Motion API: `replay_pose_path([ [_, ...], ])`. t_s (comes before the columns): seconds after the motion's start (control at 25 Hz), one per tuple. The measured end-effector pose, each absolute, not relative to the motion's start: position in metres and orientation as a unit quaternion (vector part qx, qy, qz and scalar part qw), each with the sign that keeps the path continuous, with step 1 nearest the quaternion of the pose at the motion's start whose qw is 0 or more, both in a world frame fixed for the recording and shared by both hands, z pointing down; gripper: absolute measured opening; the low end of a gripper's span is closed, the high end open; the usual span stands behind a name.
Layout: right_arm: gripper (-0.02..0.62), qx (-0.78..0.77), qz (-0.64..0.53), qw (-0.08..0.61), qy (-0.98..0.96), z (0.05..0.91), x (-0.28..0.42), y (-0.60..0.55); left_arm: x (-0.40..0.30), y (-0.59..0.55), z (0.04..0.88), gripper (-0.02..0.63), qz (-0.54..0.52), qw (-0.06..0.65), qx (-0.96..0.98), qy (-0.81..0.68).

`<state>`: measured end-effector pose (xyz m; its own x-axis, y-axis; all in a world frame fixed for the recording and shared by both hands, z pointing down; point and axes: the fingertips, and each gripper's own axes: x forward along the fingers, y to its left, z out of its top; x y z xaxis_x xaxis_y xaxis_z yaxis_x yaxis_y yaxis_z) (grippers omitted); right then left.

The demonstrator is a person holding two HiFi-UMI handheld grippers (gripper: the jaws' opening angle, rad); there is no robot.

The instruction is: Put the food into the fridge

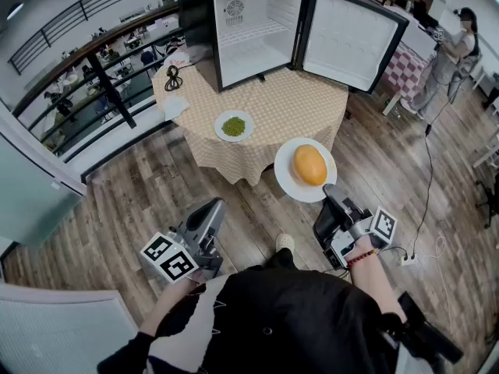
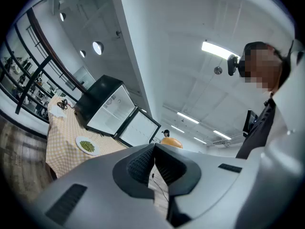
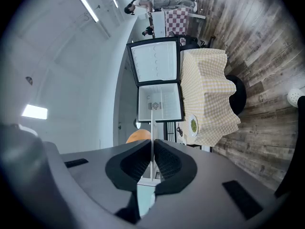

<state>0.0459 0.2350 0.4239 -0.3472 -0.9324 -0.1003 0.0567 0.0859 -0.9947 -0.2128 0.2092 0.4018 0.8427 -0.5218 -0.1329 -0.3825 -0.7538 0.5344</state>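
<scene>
Right tool (image 1: 327, 192) (image 3: 151, 144): jaws nearly together, clamped on the near rim of a white plate (image 1: 290, 179). In the right gripper view the plate (image 3: 151, 128) showed edge-on as a thin white line between the pads. Tool roughly level, plate held out in front of the person, over the wood floor (image 1: 156, 201) and clear of the table (image 1: 296, 107).

On the plate: one rounded orange food (image 1: 310, 164) (image 3: 138, 136), sitting near the middle.

Left tool (image 1: 212, 206) (image 2: 153, 149): jaws closed pad to pad, nothing between them. Held low at the person's left, well apart from the plate. The orange food (image 2: 170, 141) just peeked over its jaws in the left gripper view.

Beyond: round table under a checked cloth. Near its front edge, a small plate (image 1: 221, 131) with green food (image 1: 233, 126). At the back of the table stood the fridge (image 1: 253, 29), its door (image 1: 347, 33) swung wide to the right, white interior with one wire shelf. A coiled black cable (image 1: 173, 76) lay on the table left of the fridge.
</scene>
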Motion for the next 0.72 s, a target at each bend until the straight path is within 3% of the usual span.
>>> replay_pose_path([
  [0.72, 0.038, -0.349, -0.567, 0.444, 0.599, 0.421, 0.069, 0.199, -0.184, 0.174, 0.406, 0.014, -0.131, 0.259, 0.924, -0.248],
])
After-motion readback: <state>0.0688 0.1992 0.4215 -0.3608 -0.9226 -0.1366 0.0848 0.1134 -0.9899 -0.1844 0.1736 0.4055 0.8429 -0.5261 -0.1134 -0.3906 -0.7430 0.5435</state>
